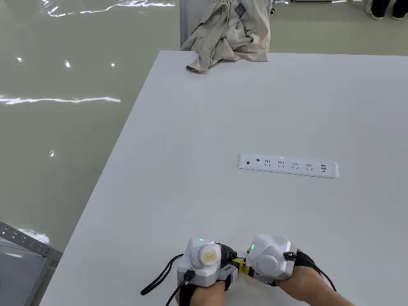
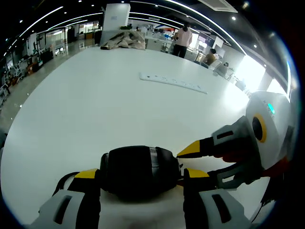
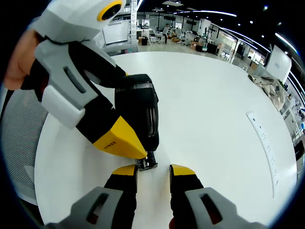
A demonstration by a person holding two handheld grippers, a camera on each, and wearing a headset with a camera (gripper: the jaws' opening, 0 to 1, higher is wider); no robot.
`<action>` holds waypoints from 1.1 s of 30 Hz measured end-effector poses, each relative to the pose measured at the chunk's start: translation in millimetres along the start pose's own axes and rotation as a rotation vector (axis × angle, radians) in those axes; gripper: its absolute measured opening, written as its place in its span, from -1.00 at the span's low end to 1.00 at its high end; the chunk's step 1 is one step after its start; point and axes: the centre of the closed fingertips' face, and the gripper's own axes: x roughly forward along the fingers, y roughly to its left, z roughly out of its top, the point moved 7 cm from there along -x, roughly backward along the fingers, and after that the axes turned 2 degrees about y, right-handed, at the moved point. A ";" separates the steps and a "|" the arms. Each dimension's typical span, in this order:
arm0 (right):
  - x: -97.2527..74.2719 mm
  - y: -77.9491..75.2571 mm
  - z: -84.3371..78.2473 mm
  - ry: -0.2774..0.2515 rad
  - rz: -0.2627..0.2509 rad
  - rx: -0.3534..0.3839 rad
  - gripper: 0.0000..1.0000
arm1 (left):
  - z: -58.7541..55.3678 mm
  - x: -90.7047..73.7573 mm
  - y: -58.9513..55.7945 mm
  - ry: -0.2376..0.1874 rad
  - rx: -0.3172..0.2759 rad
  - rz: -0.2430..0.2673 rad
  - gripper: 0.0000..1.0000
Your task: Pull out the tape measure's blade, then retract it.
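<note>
A black tape measure (image 2: 138, 172) rests on the white table (image 1: 210, 146), and my left gripper (image 2: 142, 174) is shut on its case from both sides. In the right gripper view the case (image 3: 139, 109) stands upright in the left gripper's yellow-tipped fingers (image 3: 119, 138), with the blade's small metal hook (image 3: 147, 164) sticking out at its base. My right gripper (image 3: 153, 171) is open, and the hook sits just inside the gap, near the left jaw. In the head view both grippers meet at the table's near edge, left gripper (image 1: 228, 268) and right gripper (image 1: 247, 268), with the tape mostly hidden between them.
A white power strip (image 1: 288, 166) lies across the middle of the table. A beige garment (image 1: 226, 32) is heaped at the far edge. The table's left edge (image 1: 108, 172) drops to a glossy floor. People stand far behind the table (image 2: 183, 37).
</note>
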 end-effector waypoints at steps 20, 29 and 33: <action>-21.1 12.1 2.9 -0.041 -0.060 0.165 -0.24 | -2.5 -15.4 4.3 -0.029 0.035 -0.036 0.54; -31.1 19.2 2.8 -0.066 -0.084 0.227 -0.15 | -7.2 -21.7 7.4 -0.037 0.053 -0.048 0.61; -35.6 22.1 3.5 -0.072 -0.092 0.248 -0.12 | -7.6 -26.1 8.4 -0.047 0.056 -0.055 0.63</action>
